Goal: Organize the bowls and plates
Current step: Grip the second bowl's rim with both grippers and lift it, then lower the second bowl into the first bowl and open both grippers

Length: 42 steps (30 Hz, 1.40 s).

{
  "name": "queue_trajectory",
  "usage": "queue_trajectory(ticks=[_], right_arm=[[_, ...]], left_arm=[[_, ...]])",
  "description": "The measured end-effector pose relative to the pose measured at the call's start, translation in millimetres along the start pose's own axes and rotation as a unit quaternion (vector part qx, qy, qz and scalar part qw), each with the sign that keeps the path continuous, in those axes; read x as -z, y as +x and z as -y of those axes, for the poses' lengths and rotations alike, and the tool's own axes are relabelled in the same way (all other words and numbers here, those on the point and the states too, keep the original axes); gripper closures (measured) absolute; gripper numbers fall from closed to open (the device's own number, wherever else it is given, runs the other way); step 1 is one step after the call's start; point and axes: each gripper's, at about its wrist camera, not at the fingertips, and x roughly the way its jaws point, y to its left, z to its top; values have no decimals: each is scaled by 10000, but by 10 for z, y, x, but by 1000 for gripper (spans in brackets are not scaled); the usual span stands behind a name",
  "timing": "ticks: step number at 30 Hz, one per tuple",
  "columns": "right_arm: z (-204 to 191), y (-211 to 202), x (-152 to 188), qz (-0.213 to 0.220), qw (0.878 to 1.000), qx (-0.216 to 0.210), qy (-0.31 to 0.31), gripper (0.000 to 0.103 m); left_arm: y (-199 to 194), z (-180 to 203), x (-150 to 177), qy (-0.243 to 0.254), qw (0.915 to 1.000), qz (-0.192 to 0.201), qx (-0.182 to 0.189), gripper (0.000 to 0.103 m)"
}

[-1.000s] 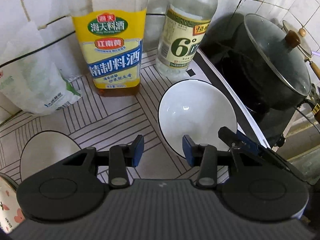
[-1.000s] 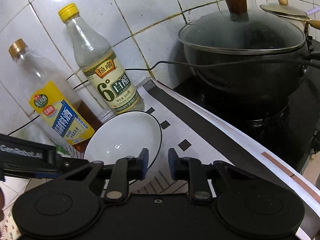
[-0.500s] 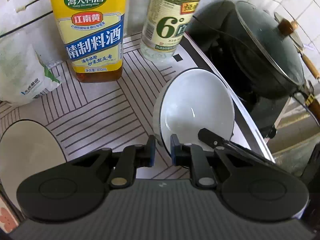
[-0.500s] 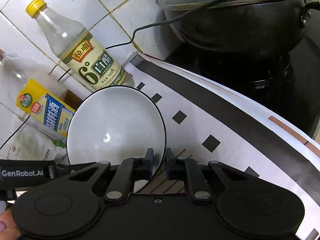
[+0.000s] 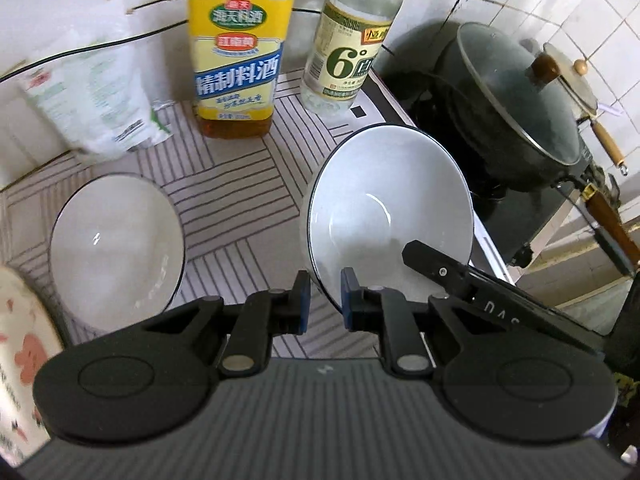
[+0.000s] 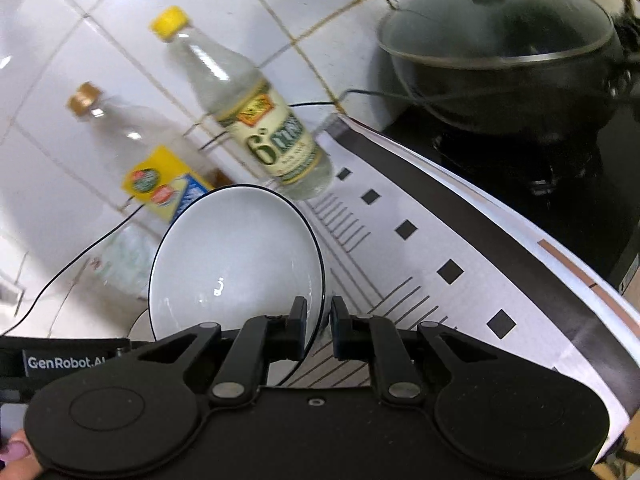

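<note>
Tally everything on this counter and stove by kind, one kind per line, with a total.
Bowls: 2, the held bowl gripped by both the left claw and right claw, and the second bowl
Plates: 1, patterned plate
Bottles: 2, cooking wine bottle, vinegar bottle
Bags: 1, plastic bag
Lidded pots: 2, black pot, small pot
Total: 8

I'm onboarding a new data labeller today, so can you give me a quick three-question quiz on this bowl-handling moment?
1. True or false: the left gripper and the right gripper each pinch the rim of the same white bowl.
2. What sits on the mat to the left of the held bowl in the left wrist view? A) a second white bowl B) a mug C) a frying pan
3. Fill in: the vinegar bottle has a ____ cap.

Key: 1 true. 2 A, the second white bowl. 3 yellow.
</note>
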Motion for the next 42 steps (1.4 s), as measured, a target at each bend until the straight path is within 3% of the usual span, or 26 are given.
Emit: queue_trajectory(ticks=[11, 22, 29, 42], right_arm=[[-316, -476, 191, -169, 9956, -545, -748, 86], [-756, -674, 439, -758, 9783, -991, -1655, 86], [-846, -565, 664, -1135, 9692, -1003, -1943, 86], [-911, -357, 978, -980, 9548, -705, -2718, 87]], left_arm=[[-660, -42, 544, -566, 9974, 411, -163, 89], [-1184, -357, 1077, -1236, 9900, 495, -465, 88], [-1127, -535, 1352, -1704, 9833, 311, -561, 88], [-735, -761, 1520, -2161, 9750, -114, -495, 87]])
